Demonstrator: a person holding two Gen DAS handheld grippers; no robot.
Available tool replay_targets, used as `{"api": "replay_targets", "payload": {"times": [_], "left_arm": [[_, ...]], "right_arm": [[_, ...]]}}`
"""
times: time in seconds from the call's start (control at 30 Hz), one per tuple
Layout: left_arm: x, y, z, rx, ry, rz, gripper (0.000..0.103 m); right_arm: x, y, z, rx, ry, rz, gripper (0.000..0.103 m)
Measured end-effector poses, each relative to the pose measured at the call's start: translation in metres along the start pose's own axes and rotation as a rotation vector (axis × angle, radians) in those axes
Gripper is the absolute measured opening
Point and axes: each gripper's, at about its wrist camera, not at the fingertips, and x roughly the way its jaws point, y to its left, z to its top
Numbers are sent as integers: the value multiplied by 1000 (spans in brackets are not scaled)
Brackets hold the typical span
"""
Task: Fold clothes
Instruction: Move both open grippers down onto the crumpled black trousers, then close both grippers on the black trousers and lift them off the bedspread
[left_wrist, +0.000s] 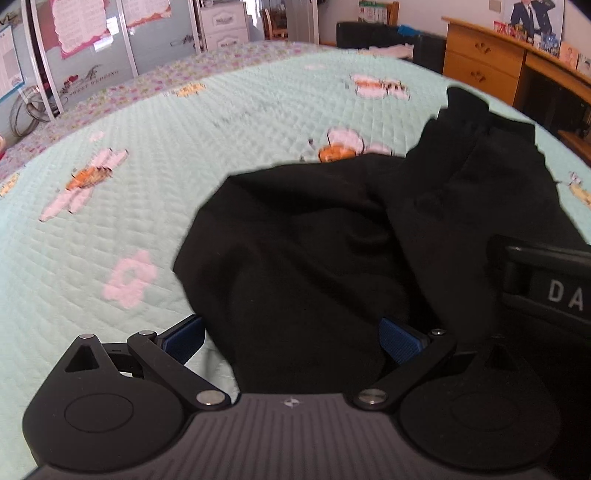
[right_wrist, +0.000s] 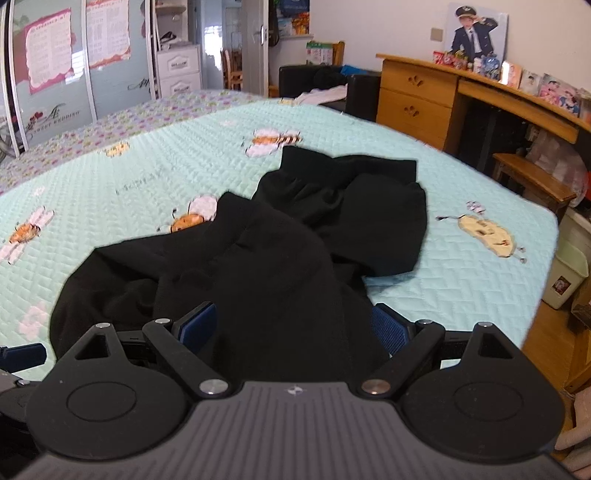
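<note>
A black garment (left_wrist: 303, 243) lies crumpled on the mint quilted bed (left_wrist: 110, 229), with its ribbed cuffs (right_wrist: 347, 166) towards the far side. My left gripper (left_wrist: 294, 339) is open wide at the garment's near left edge, and a bunch of black cloth sits between its blue pads (left_wrist: 400, 339). My right gripper (right_wrist: 293, 326) is open just as wide over the near middle of the garment (right_wrist: 258, 266), with a fold of cloth between its blue pads (right_wrist: 199, 325). Part of the right gripper's body (left_wrist: 546, 288) shows in the left wrist view.
The bed's right edge (right_wrist: 546, 266) drops to a wooden floor with a pale bin (right_wrist: 569, 277). A wooden desk (right_wrist: 417, 96) and bench stand beyond it. Wardrobe doors (right_wrist: 74, 74) line the far left, and a dark chest (right_wrist: 325, 85) with clothes stands past the bed.
</note>
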Motion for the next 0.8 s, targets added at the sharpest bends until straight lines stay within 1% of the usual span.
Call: {"api": "replay_targets", "payload": {"times": [0.07, 0.1, 0.13, 0.23, 0.3, 0.43, 0.6, 0.67, 0.73, 0.77, 0.8], "left_arm": [[8, 1, -4, -19, 2, -7, 103], [10, 2, -6, -33, -3, -14, 103], [12, 2, -7, -47, -13, -19, 103], [12, 1, -10, -41, -26, -19, 103], [11, 0, -10, -40, -31, -18, 103], [10, -1, -9, -44, -31, -19, 103], [8, -2, -8, -49, -32, -19, 103], [7, -3, -7, -41, -32, -24, 103], [5, -5, -6, -23, -33, -35, 102], [4, -6, -5, -14, -33, -41, 97], [3, -7, -4, -5, -34, -47, 90]], "right_arm": [[11, 0, -3, -28, 47, -1, 90], [17, 1, -3, -25, 53, 15, 90], [22, 1, -3, -23, 54, 29, 90], [32, -1, -2, -19, 24, 41, 90], [34, 0, -4, -1, 20, 55, 90], [32, 3, -9, 39, 84, 83, 90], [29, 2, -10, 40, 99, 80, 90], [27, 2, -10, 28, 89, 81, 85], [25, 0, -12, 38, 80, 97, 72], [25, 0, -13, 40, 81, 98, 69], [26, 1, -13, 33, 88, 90, 64]]}}
